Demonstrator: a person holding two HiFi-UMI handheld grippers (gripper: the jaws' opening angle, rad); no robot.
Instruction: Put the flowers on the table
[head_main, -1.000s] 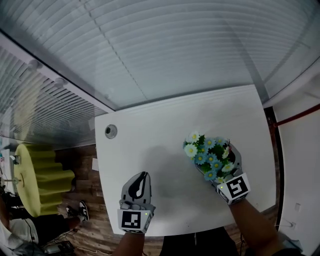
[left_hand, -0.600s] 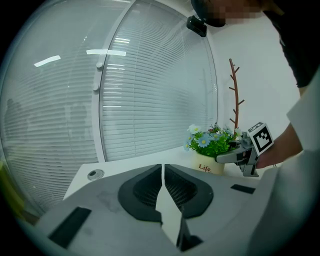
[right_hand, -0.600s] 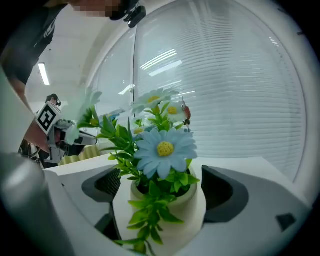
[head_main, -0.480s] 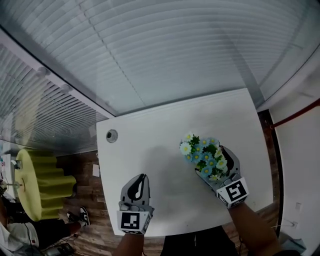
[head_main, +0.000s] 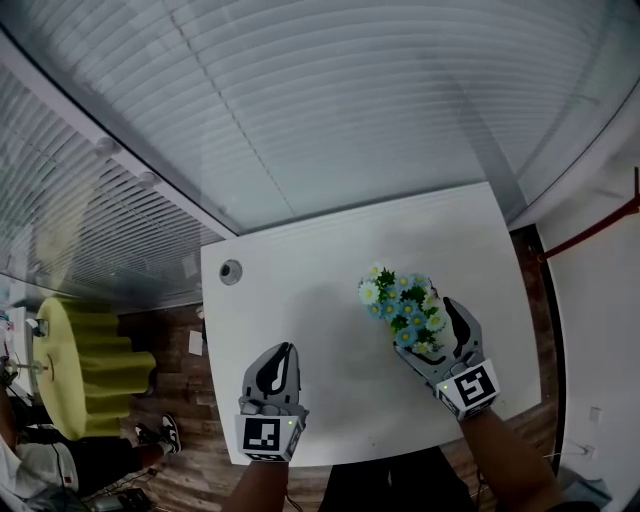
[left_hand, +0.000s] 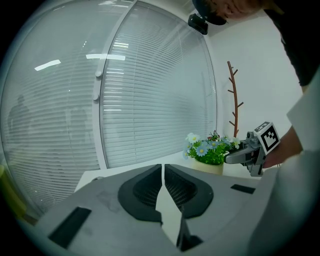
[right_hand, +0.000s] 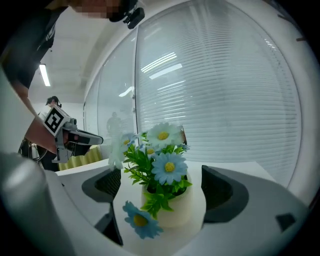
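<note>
Backing off since the earlier frame, the right claw (head_main: 432, 330) has the flowers (head_main: 403, 308) farther out between its jaws. Head view: the pot stands on the tabletop (head_main: 300, 300), right side; left claw (head_main: 285, 352) well apart. Left gripper view: jaws together, empty. Right gripper view: jaws wide, pot (right_hand: 175, 210) loose between. Likely light, stiff pot, frail petals; grip the pot's sides.

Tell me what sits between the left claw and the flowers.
Nothing: in the head view, only bare white table separates the left claw from the flowers.
</note>
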